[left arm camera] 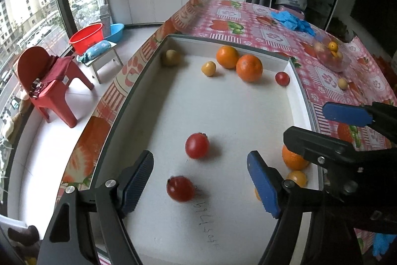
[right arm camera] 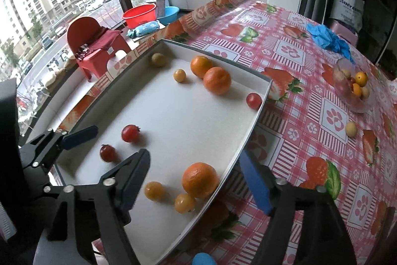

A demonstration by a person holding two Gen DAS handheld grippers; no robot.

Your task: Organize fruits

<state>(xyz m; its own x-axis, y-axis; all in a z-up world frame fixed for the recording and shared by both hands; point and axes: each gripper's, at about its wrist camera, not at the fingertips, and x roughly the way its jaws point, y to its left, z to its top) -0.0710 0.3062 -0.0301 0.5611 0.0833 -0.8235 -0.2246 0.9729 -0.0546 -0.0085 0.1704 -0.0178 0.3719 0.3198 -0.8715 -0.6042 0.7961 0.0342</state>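
Note:
A white tray on the table holds loose fruit. My left gripper is open over its near end. A blurred red tomato lies between the fingers with no pad touching it, and a second red tomato lies just beyond. My right gripper is open too, straddling the tray's right wall. An orange and two small yellow fruits rest on the tray floor between its fingers, unpressed. At the far end lie two oranges, a yellow fruit, a greenish fruit and a small tomato.
A clear bowl with several small fruits stands on the red checked tablecloth at the right, with a loose pale fruit in front of it. Blue gloves lie at the back. A red chair and basins stand beyond the table's left edge.

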